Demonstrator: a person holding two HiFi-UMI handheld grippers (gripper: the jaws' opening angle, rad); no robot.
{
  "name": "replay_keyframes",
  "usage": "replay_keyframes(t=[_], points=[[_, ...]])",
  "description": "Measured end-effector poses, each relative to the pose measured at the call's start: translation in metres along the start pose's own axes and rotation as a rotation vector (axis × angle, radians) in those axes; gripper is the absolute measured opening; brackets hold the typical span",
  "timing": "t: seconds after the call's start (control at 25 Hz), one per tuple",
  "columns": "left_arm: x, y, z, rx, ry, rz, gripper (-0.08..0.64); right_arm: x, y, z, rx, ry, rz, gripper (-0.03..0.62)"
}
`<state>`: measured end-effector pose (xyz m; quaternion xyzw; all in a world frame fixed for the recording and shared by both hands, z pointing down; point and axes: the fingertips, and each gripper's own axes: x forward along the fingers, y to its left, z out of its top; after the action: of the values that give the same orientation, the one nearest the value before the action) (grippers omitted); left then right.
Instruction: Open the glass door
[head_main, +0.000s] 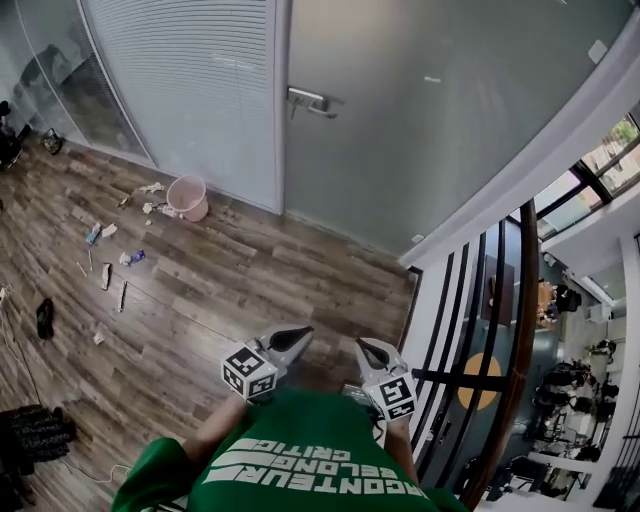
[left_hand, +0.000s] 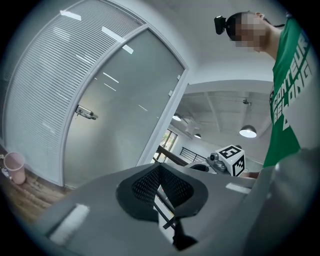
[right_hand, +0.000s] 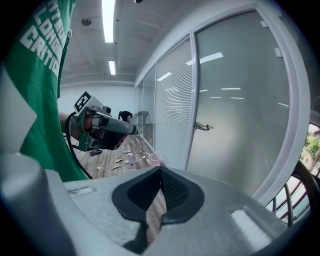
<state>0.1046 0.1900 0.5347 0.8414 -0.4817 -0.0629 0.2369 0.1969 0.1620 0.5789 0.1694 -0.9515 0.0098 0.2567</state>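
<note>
Farthest left, a pink bin (head_main: 188, 197) stands on the wood floor (head_main: 250, 290). Nearer the person, the left gripper (head_main: 298, 333) and right gripper (head_main: 364, 346) are side by side, each with its jaws pressed together on nothing. Well ahead is the frosted glass door (head_main: 440, 130), closed, its metal handle (head_main: 308, 100) at its left edge.

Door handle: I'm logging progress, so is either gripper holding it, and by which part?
Neither. The left gripper and right gripper hold nothing; the handle is untouched.
</note>
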Motion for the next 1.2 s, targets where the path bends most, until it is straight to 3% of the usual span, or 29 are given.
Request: replay_keyframes(t=[0.4,0.68,0.84,1.0,1.2], points=[[-0.003,0.055,0.029,-0.029,-0.036,0.04,0.017,0.053,-0.018,0.027,-0.037,0.009,0.029,-0.008],[-0.005,0.085,0.043,-0.03,-0.035,0.022,0.017,0.091,-0.009,0.047,-0.075,0.038,0.08,-0.008],[-0.008,0.102,0.043,0.014,0.005,0.017,0.017,0.103,-0.004,0.044,-0.073,0.069,0.058,-0.008],[0.002,0.114,0.048,0.002,0.011,0.023,0.017,0.104,-0.017,0.039,-0.035,0.084,0.045,-0.008],[0.029,0.124,0.056,0.033,0.035,-0.017,0.017,0.117,-0.046,0.045,0.006,0.035,0.004,-0.008]])
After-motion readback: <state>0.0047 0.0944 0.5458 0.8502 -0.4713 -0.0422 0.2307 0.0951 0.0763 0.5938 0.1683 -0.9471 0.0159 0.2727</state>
